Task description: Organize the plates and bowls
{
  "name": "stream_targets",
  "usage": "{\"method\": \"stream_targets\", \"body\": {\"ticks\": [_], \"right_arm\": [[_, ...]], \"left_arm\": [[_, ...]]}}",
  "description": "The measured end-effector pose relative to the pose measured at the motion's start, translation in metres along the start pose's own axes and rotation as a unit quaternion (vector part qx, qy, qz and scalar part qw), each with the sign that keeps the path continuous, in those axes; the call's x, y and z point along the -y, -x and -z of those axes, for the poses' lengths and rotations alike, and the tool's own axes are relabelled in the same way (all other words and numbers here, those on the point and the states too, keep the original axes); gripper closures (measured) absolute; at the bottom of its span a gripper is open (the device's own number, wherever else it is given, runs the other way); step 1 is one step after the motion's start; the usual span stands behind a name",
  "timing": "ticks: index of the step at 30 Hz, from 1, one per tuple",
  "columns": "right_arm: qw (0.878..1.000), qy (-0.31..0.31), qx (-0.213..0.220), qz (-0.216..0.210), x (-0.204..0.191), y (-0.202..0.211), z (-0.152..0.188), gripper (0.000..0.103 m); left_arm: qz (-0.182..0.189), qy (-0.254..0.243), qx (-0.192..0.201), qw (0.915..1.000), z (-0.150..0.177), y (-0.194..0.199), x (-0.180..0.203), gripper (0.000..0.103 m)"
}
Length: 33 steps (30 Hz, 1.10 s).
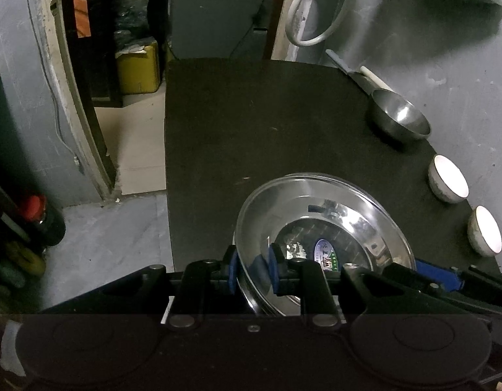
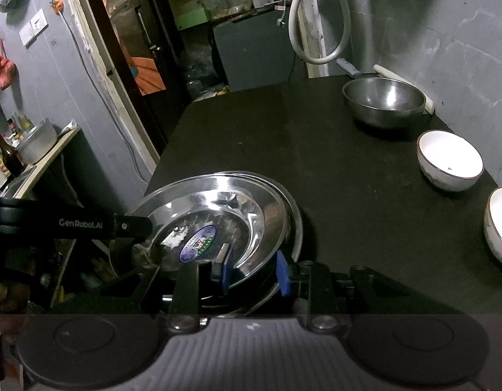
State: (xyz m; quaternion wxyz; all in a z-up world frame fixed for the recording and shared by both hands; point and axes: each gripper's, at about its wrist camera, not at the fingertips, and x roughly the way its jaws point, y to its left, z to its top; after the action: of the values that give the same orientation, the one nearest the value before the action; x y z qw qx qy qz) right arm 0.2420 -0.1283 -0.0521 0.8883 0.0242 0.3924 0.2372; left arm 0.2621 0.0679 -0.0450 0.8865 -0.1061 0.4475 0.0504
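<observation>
Dark table [image 2: 332, 169], dim room, wall along the right side. Steel plate [image 1: 319, 228] sits near the table's front left corner, tilted, on top of at least one more plate whose rim [image 2: 296, 228] shows beneath and to the right. Round blue-and-green sticker [image 2: 198, 243] on the top plate's floor. Left gripper [image 1: 252, 272] has its blue pads either side of the plate's left rim, one outside, one inside, pinching it. Right gripper [image 2: 256, 272] comes in at the plate's near right edge: left pad over the inside of the rim, right pad outside it with a visible gap, so the fingers are spread around the rim; whether they press on it I cannot tell. In the right wrist view the left gripper's black body, lettered "GenRobot.AI", reaches in from the left onto the plate's edge. Along the wall: steel bowl [image 2: 384, 104] at the far end, then two white bowls, one [image 2: 449, 159] nearer the steel bowl, the other [image 2: 500, 224] closest to the camera, all well apart from the plates. A knife [image 2: 348, 66] and a white stick [image 2: 386, 71] lie behind the steel bowl.
</observation>
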Motion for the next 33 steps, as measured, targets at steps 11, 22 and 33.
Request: {"method": "stream_targets", "body": {"ticks": [11, 22, 33], "right_arm": [[1.000, 0.020, 0.003, 0.004, -0.007, -0.003, 0.002, 0.069], [0.999, 0.045, 0.000, -0.001, -0.013, -0.008, 0.008, 0.064], [0.998, 0.058, 0.005, -0.020, -0.014, -0.006, 0.010, 0.046]], "left_arm": [[-0.010, -0.006, 0.002, 0.9999, 0.002, -0.003, 0.001, 0.080], [-0.027, -0.005, -0.007, 0.9996, 0.002, -0.009, 0.000, 0.078], [-0.033, -0.013, -0.009, 0.9993, 0.004, -0.011, 0.004, 0.061]]}}
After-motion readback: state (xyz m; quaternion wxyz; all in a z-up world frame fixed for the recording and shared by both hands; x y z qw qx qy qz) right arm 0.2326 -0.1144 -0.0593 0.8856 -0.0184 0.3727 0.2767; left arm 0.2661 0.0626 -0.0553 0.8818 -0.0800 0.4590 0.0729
